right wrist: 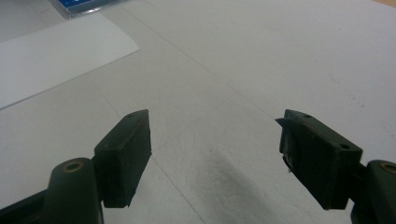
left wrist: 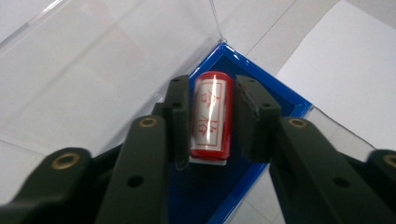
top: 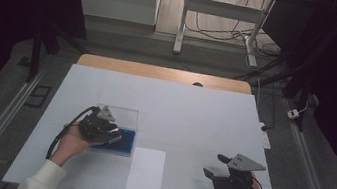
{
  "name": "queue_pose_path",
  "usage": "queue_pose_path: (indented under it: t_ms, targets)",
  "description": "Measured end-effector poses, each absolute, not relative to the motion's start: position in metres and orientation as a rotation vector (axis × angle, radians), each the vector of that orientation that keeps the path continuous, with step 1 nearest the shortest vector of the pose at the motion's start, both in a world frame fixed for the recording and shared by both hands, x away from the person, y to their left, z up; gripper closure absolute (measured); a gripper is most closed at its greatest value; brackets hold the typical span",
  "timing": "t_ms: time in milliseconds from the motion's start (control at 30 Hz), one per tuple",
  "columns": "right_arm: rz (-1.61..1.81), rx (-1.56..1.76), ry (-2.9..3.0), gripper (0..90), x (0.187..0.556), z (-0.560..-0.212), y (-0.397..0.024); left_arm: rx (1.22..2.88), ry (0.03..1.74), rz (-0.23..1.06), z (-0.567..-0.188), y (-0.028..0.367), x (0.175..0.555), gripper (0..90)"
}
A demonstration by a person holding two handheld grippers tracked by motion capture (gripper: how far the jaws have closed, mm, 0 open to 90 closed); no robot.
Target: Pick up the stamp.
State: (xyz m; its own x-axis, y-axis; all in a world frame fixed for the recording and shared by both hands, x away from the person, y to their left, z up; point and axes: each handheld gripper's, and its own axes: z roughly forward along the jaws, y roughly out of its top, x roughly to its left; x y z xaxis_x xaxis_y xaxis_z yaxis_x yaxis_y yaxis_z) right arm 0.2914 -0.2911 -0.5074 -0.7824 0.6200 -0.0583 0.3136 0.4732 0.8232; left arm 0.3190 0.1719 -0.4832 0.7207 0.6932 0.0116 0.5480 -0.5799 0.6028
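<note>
The left gripper (left wrist: pixel 211 119) straddled the red stamp (left wrist: pixel 212 114) in the blue tray (left wrist: pixel 280 100), fingers narrow but not clamped. The right gripper (right wrist: pixel 215 158) waited wide over the tabletop (top: pixel 204 115). Stamping the white paper (top: pixel 146 171) looked undone.

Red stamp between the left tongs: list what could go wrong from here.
1. The left tongs straddle the red stamp, with one pad touching its side and a gap at the other. Closing unevenly could roll it or tip it within the blue tray.
2. The clear lid stands open close beside the tongs; lifting carelessly could knock it.
3. The white paper sheet lies loose beside the tray; the stamp's inked face could smear it if it slips.
</note>
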Motion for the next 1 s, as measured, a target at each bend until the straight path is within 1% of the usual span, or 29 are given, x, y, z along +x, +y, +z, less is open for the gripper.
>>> queue_pose_path:
  t_ms: [300,467,800,1000]
  targets:
    - [1.227,0.788,2.375,25.7,0.291,-0.507,-0.292,2.332,0.939,0.325,-0.484,0.174,0.319,70.0]
    - [1.219,0.789,2.368,25.8,0.291,-0.506,-0.293,2.322,0.937,0.344,-0.482,0.175,0.317,70.3]
    - [1.219,0.792,2.364,26.4,0.291,-0.507,-0.293,2.222,0.933,0.360,-0.470,0.181,0.310,70.4]
    - [1.229,0.785,2.370,26.6,0.291,-0.508,-0.291,2.180,0.910,0.339,-0.463,0.182,0.306,70.4]
